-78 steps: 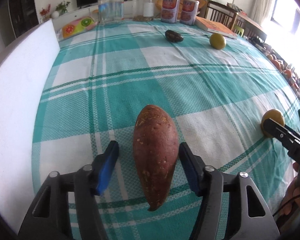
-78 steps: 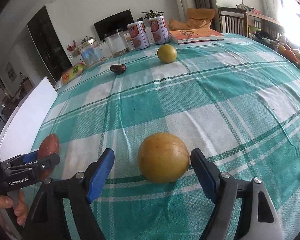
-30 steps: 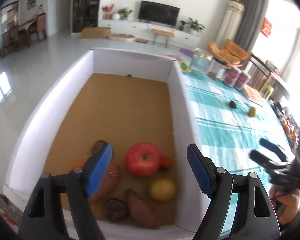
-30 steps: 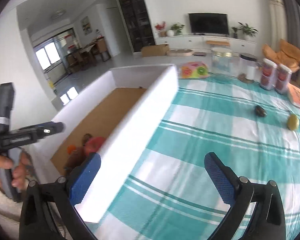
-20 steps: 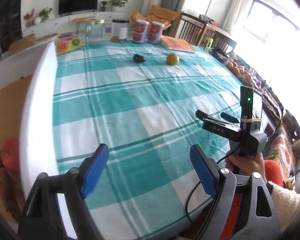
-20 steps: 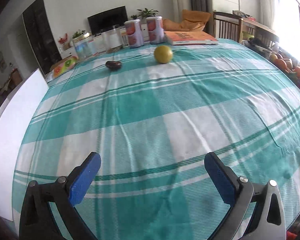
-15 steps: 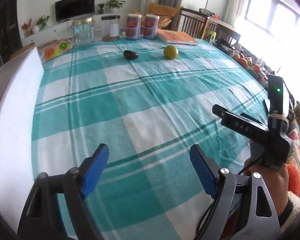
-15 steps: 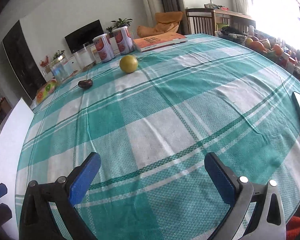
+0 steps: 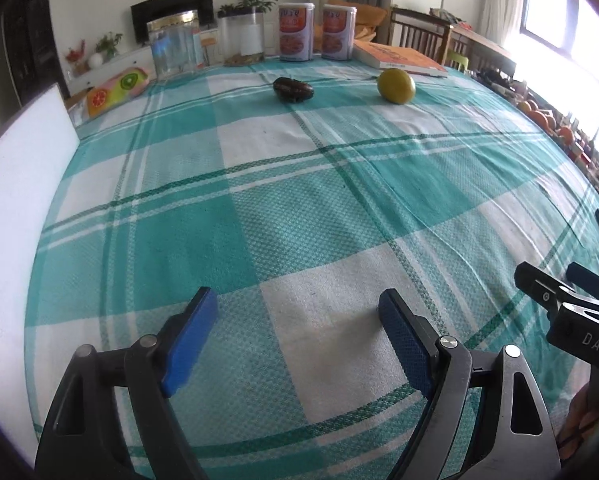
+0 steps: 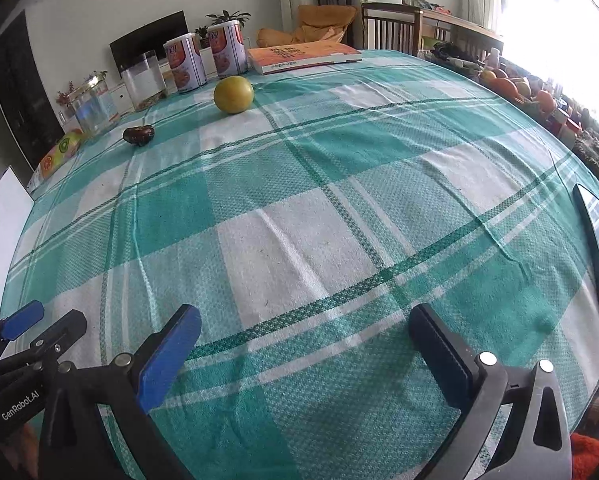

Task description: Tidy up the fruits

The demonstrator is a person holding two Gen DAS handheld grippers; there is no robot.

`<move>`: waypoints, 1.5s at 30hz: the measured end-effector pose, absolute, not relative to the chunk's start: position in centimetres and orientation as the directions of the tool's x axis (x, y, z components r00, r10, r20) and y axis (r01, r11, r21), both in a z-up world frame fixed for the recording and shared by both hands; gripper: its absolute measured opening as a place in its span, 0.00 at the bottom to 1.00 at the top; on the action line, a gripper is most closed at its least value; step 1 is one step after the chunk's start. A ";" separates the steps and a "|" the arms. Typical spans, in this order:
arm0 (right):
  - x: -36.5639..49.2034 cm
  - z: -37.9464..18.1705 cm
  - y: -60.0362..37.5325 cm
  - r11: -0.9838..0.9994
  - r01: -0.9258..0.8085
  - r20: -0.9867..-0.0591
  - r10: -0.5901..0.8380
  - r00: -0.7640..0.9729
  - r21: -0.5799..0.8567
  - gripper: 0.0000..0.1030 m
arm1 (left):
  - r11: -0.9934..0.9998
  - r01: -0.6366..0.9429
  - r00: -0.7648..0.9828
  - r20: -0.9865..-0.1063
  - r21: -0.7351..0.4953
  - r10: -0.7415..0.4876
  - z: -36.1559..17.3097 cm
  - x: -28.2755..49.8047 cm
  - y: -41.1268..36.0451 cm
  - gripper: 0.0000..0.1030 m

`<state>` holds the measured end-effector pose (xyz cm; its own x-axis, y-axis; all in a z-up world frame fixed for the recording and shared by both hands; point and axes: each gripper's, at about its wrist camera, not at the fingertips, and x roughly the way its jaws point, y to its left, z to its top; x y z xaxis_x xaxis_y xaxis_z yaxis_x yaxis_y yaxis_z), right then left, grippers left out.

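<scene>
Two fruits lie at the far end of the teal checked tablecloth (image 9: 299,208): a yellow-green round fruit (image 9: 396,85) (image 10: 233,94) and a dark brown wrinkled one (image 9: 293,89) (image 10: 138,135). My left gripper (image 9: 299,320) hovers over the near part of the cloth, open, with nothing between its blue pads. My right gripper (image 10: 305,332) is open too, with bare cloth between its fingers, and shows at the right edge of the left wrist view (image 9: 555,280). Both fruits lie far ahead of both grippers. The white box wall (image 9: 11,216) runs along the left.
At the table's far edge stand two printed cans (image 9: 296,32), clear jars (image 9: 175,50), an orange book (image 9: 399,58) and a fruit-print pouch (image 9: 115,90). A dark flat device (image 10: 595,240) lies near the right edge. Chairs and oranges sit beyond the table on the right.
Both grippers have swung from the white box with the collected fruit back over the tablecloth and come down lower. The two far fruits look nearer now. Both stay open and empty.
</scene>
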<state>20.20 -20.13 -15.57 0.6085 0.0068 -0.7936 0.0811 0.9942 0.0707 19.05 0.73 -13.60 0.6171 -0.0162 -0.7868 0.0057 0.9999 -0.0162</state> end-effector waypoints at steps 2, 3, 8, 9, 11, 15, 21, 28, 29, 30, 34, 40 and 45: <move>20.2 -15.6 -20.1 0.994 0.081 -0.794 0.005 0.607 0.068 1.00 | 1.000 0.005 0.617 -0.787 -0.014 -0.014 -13.7 19.0 0.6 0.83; 20.2 -15.6 -20.1 0.995 0.081 -0.796 0.001 0.606 0.063 1.00 | 1.000 0.005 0.614 -0.789 -0.009 -0.010 -13.7 19.1 0.6 0.85; 20.3 -15.7 -19.6 0.997 0.079 -0.804 -0.025 0.593 0.027 1.00 | 1.000 0.005 0.608 -0.794 -0.003 -0.005 -13.9 19.3 0.5 0.88; 20.3 -15.7 -19.6 0.997 0.079 -0.805 -0.025 0.593 0.027 1.00 | 1.000 0.005 0.607 -0.794 -0.002 -0.005 -13.9 19.3 0.5 0.88; 20.3 -15.7 -19.6 0.996 0.079 -0.804 -0.024 0.594 0.029 1.00 | 1.000 0.004 0.608 -0.794 -0.002 -0.005 -13.9 19.3 0.5 0.89; 20.3 -15.7 -19.6 0.997 0.078 -0.807 -0.031 0.590 0.019 1.00 | 1.000 0.005 0.608 -0.794 -0.003 -0.005 -13.9 19.3 0.5 0.89; 20.4 -15.6 -19.5 0.997 0.077 -0.808 -0.035 0.588 0.014 1.00 | 1.000 0.005 0.607 -0.794 -0.002 -0.005 -13.9 19.3 0.5 0.89; 20.4 -15.6 -19.4 0.997 0.076 -0.808 -0.034 0.588 0.013 1.00 | 1.000 0.018 0.575 -0.818 -0.015 -0.023 -13.4 20.7 0.4 0.89; 20.4 -15.7 -19.4 0.997 0.076 -0.808 -0.035 0.588 0.012 1.00 | 0.999 0.034 0.572 -0.820 -0.023 -0.038 -13.0 21.7 0.2 0.89; 20.4 -15.7 -19.4 0.997 0.077 -0.809 -0.036 0.587 0.011 1.00 | 0.999 0.040 0.582 -0.812 -0.020 -0.039 -12.2 22.8 0.0 0.89; 20.5 -15.7 -19.4 0.997 0.073 -0.810 -0.037 0.586 0.007 1.00 | 0.997 0.054 0.627 -0.776 -0.046 -0.070 -9.6 29.5 -0.5 0.89; 20.6 -15.6 -19.3 0.998 0.067 -0.810 -0.035 0.585 0.006 1.00 | 0.993 -0.039 0.578 -0.813 -0.110 -0.068 -10.5 40.2 0.5 0.87; 20.6 -15.6 -19.3 0.998 0.064 -0.811 -0.034 0.584 0.005 1.00 | 0.980 -0.113 0.579 -0.812 -0.163 -0.068 -12.1 43.0 1.7 0.77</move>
